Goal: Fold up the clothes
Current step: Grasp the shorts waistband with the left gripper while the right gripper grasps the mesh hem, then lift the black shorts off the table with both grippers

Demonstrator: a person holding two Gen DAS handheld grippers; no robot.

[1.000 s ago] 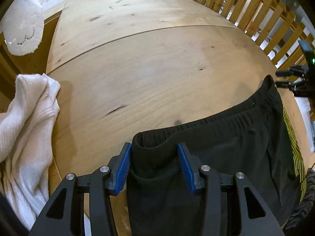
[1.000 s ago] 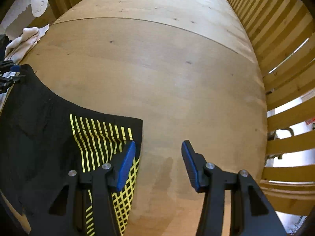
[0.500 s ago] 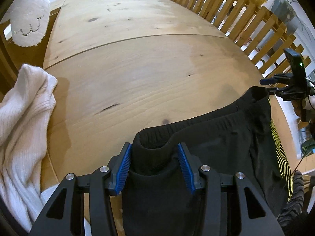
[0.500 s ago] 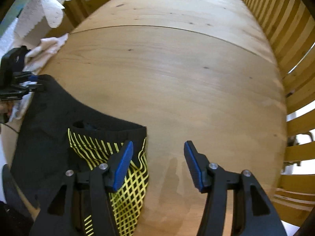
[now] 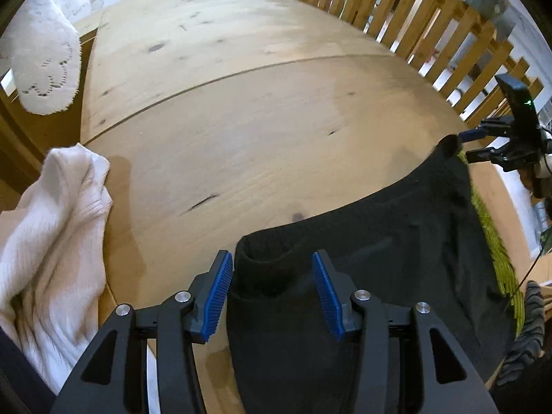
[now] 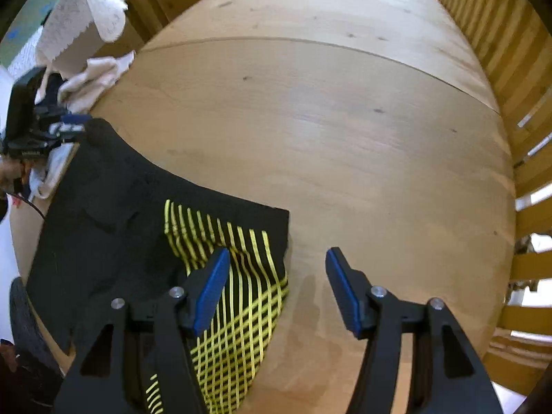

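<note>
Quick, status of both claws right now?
Left claw: open, black shorts waistband between the pads, not gripped.
Right claw: open, has been opening, holding nothing.

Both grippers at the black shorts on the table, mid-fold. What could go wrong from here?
1. The right gripper has just been opening, and only its left pad overlaps the black shorts; closing now may catch only the edge.
2. The left gripper straddles the shorts' corner with open jaws, so a pull could leave it behind.
3. The white garment lies close beside and could snag.
</note>
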